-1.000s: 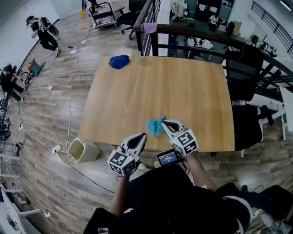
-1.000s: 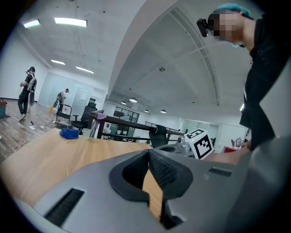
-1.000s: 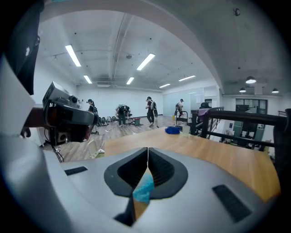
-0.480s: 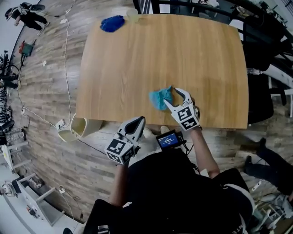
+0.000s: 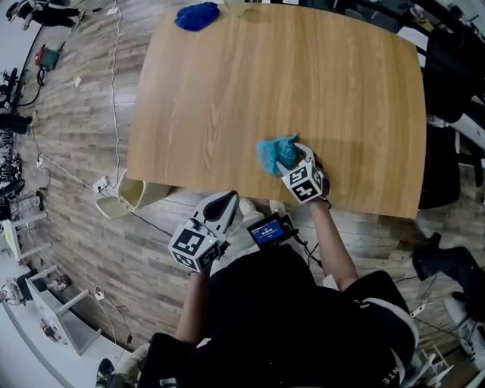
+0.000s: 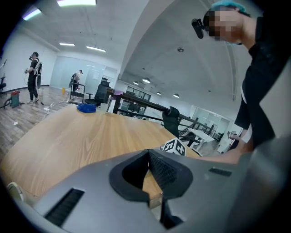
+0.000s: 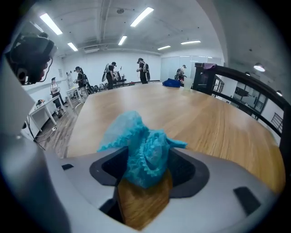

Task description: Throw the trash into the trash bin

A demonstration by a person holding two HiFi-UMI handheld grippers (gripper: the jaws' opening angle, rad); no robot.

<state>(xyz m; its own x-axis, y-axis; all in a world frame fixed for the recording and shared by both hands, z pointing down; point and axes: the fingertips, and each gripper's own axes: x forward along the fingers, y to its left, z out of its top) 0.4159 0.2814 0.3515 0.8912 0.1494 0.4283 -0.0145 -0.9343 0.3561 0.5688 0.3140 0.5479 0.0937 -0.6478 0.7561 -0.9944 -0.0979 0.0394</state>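
A crumpled teal piece of trash [image 5: 271,154] lies on the wooden table [image 5: 265,83] near its front edge. My right gripper [image 5: 294,161] has come down over it. Its jaws are opening, and the trash [image 7: 141,145] stands between them with the pads not pressing on it. My left gripper [image 5: 226,203] hangs in front of the table's edge, off the table, shut and empty [image 6: 148,157]. The beige trash bin [image 5: 129,201] lies tipped on the floor by the table's front left corner.
A blue crumpled thing [image 5: 195,15] and a pale cup [image 5: 235,7] sit at the table's far left corner. Black chairs [image 5: 455,61] stand to the right. Cables [image 5: 114,91] run over the floor on the left. People stand far off [image 6: 32,75].
The right gripper has sunk to the table and opened, from beside the teal trash to around it. The left gripper has dropped lower in front of the table. The view has tipped further down.
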